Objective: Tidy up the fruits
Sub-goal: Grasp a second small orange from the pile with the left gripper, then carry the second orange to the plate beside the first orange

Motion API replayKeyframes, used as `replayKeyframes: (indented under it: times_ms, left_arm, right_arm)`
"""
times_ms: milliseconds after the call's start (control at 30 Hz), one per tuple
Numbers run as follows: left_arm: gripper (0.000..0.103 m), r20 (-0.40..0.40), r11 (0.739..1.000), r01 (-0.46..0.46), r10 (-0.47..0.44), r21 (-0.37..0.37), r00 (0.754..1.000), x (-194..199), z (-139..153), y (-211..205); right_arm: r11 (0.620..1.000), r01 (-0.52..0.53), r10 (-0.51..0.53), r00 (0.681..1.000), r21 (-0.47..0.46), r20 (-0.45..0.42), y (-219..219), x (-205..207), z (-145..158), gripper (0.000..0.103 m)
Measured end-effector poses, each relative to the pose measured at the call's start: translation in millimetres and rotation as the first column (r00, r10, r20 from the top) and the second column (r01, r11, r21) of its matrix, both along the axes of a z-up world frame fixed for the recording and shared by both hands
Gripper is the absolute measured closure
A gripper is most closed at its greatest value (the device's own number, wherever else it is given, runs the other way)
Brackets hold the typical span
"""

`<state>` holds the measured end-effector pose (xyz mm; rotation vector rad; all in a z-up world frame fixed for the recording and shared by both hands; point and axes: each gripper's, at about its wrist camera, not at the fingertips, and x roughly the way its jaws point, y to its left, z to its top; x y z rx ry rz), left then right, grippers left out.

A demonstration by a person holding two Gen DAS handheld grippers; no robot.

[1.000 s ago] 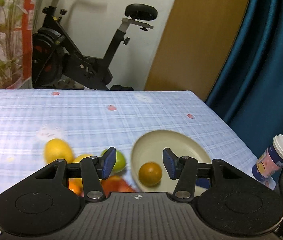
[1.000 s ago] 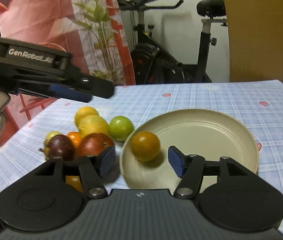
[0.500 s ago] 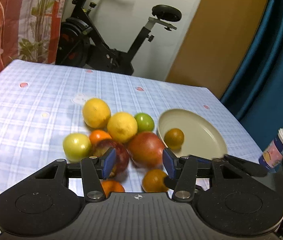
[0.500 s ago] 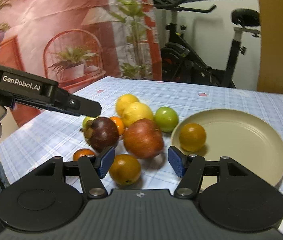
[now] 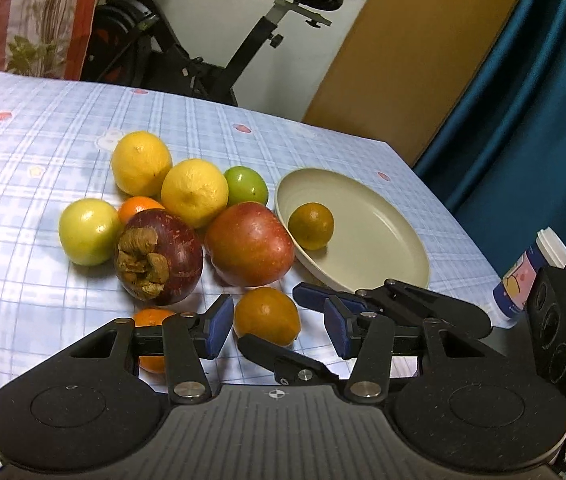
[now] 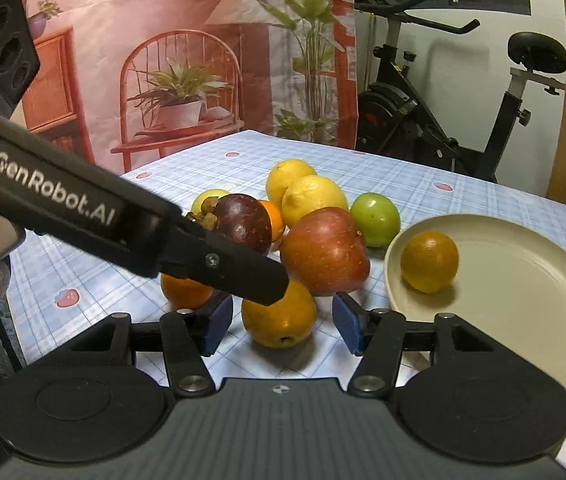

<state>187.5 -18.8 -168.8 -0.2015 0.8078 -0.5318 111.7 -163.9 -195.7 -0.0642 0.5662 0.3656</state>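
Blue plaid tablecloth (image 5: 23,152) covers the table; exercise bike (image 5: 203,40) behind it, teal curtain (image 5: 523,120) off to one side.

Left gripper (image 5: 275,326): jaws spread wide, nothing held. An orange (image 5: 267,316) sits on the cloth right between the two blue pads, touching neither as far as shows. A smaller orange (image 5: 151,320) lies just outside the left-hand pad, partly hidden by it.

Right gripper (image 6: 279,326): jaws also wide apart, empty, framing the same orange from the other side; one of its fingers (image 5: 275,354) runs under that fruit in the left view.

Ahead of the jaws, a tight cluster: mangosteen (image 5: 159,256) and red apple (image 5: 249,244) nearest, touching or nearly so; two lemons (image 5: 195,192) behind them; green fruit (image 5: 246,186) beside the apple; pale yellow-green fruit (image 5: 89,232) on the outer edge.

Beige plate (image 5: 383,240) lies ahead and to the right of the left jaws, rim against the apple. One dark orange (image 5: 310,226) rests inside it near the rim.

Paper cup (image 5: 531,276) stands well right of the jaws.
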Motion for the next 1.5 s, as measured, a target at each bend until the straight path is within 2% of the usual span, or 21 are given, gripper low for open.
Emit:
replayKeyframes:
  times_ms: [100, 167, 467, 1000, 1500]
  left_arm:
    - [0.052, -0.013, 1.0, -0.002, 0.002, -0.006, 1.0, -1.5, -5.7, 0.3]
    - [0.058, -0.023, 1.0, 0.004, -0.004, 0.003, 1.0, -0.3, -10.7, -2.7]
    - [0.061, -0.042, 1.0, -0.018, 0.019, 0.007, 0.999, 2.9, -20.8, -4.2]
    - [0.061, -0.024, 0.999, -0.04, 0.039, -0.017, 0.999, -0.3, -27.6, -2.9]
    - [0.061, 0.018, 0.999, -0.016, 0.015, 0.029, 1.0, -4.5, -25.0, -8.7]
  right_arm:
    - [1.0, -0.007, 0.008, 1.0, 0.007, -0.005, -0.2, 1.8, -0.7, 0.046]
    - [1.0, -0.009, 0.009, 1.0, 0.007, -0.016, -0.4, 3.1, -1.8, 0.048]
    - [1.0, -0.003, 0.004, 0.999, 0.018, -0.052, -2.9, 7.8, -3.8, 0.056]
    - [1.0, 0.007, -0.006, 0.998, 0.022, -0.056, -5.6, 7.7, -3.3, 0.056]
    - [1.0, 0.012, -0.01, 0.998, 0.026, -0.056, -2.9, 7.2, -2.7, 0.056]
